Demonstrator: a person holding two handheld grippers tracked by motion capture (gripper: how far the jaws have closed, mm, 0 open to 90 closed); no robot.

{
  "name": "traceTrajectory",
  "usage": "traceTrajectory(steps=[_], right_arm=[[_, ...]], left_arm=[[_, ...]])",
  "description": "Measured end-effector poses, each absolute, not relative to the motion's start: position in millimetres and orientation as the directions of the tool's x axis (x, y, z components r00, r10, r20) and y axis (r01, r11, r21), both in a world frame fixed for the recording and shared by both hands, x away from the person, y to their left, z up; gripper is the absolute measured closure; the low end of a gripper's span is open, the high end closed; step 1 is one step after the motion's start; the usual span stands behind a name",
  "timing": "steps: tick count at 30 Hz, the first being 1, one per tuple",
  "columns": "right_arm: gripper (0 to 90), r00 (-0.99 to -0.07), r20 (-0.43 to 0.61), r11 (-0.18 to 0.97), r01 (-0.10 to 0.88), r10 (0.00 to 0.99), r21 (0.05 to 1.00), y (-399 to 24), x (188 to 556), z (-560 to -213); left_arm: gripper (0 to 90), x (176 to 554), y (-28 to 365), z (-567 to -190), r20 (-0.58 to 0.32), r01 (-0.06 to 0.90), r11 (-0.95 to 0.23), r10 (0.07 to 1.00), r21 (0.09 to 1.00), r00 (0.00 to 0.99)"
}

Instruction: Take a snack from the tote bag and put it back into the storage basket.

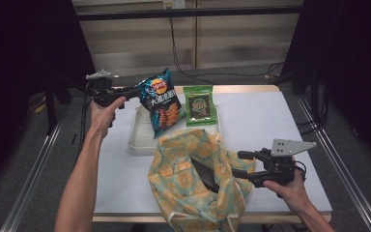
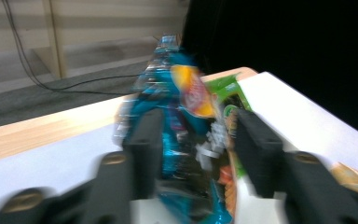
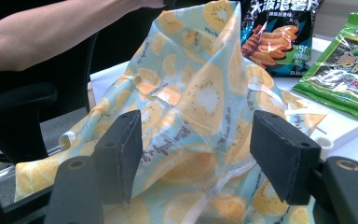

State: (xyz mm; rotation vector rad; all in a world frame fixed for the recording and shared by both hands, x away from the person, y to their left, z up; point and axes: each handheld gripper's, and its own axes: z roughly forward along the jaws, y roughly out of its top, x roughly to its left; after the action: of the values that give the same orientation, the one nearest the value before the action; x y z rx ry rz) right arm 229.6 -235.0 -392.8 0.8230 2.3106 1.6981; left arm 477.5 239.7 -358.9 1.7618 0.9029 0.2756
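A blue chip bag [image 1: 162, 104] hangs tilted over the white tray [image 1: 137, 140], and my left gripper [image 1: 135, 92] is shut on its upper left corner. In the blurred left gripper view the chip bag [image 2: 177, 93] fills the gap between the jaws of the left gripper [image 2: 199, 116]. A green snack packet [image 1: 199, 104] lies flat at the tray's far right. A citrus-print fabric bag [image 1: 188, 183] stands at the table's front with its mouth gaping. My right gripper [image 1: 236, 164] is at its right edge. Its jaws stand apart, with the fabric bag [image 3: 191, 93] between them at the right gripper [image 3: 198, 121].
The white table [image 1: 261, 121] has bare room on its right side and to the left of the tray. Metal rails run along both sides of the table. In the right gripper view the green packet [image 3: 349, 65] and the tray rim [image 3: 335, 135] lie beyond the bag.
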Motion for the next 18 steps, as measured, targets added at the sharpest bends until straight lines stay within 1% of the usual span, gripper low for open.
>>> traceTrajectory(steps=[1, 2, 3, 4, 5, 6, 8, 11, 15, 18], right_arm=[[34.4, -0.837, 0.189, 0.206, 0.334, 0.514, 0.92, -235.0, 229.7, -392.8], [34.4, -0.837, 0.191, 0.204, 0.335, 0.513, 0.92, -234.8, 229.8, -393.0], [34.4, -0.837, 0.189, 0.207, 0.335, 0.513, 0.919, -234.7, 229.8, -393.2], [34.4, -0.836, 0.192, 0.207, 0.338, 0.513, 0.918, -234.4, 229.7, -393.5], [34.4, -0.837, 0.19, 0.21, 0.337, 0.513, 0.918, -233.9, 229.8, -393.7], [34.4, -0.838, 0.191, 0.209, 0.338, 0.511, 0.918, -233.3, 229.9, -394.0], [34.3, -0.836, 0.19, 0.212, 0.339, 0.514, 0.917, -232.5, 230.2, -394.1], [34.3, -0.837, 0.19, 0.212, 0.339, 0.513, 0.917, -232.3, 230.6, -394.3], [34.3, -0.834, 0.195, 0.213, 0.346, 0.515, 0.914, -231.7, 231.7, -395.7], [34.3, -0.834, 0.205, 0.207, 0.351, 0.512, 0.913, -230.7, 232.4, -396.4]], left_arm=[[56.5, 476.4, 240.1, -360.0, -0.248, 0.438, -0.123, 0.677, 0.89, 0.693], [60.4, 474.7, 240.1, -361.7, -0.254, 0.44, -0.126, 0.663, 0.889, 0.704], [63.6, 472.4, 238.7, -362.7, -0.237, 0.433, -0.138, 0.672, 0.891, 0.702], [66.2, 470.1, 237.5, -364.0, -0.237, 0.428, -0.141, 0.661, 0.893, 0.712], [74.0, 468.5, 236.6, -366.4, -0.254, 0.429, -0.133, 0.637, 0.894, 0.728], [78.6, 466.6, 235.3, -368.6, -0.247, 0.428, -0.144, 0.637, 0.892, 0.73], [89.5, 461.6, 229.7, -376.6, -0.262, 0.428, -0.163, 0.585, 0.889, 0.768], [90.0, 455.3, 216.9, -388.8, -0.248, 0.436, -0.247, 0.544, 0.866, 0.801], [90.0, 449.8, 201.1, -415.3, -0.271, 0.465, -0.292, 0.516, 0.836, 0.812], [90.0, 449.2, 190.7, -430.7, -0.266, 0.474, -0.34, 0.508, 0.812, 0.819]])
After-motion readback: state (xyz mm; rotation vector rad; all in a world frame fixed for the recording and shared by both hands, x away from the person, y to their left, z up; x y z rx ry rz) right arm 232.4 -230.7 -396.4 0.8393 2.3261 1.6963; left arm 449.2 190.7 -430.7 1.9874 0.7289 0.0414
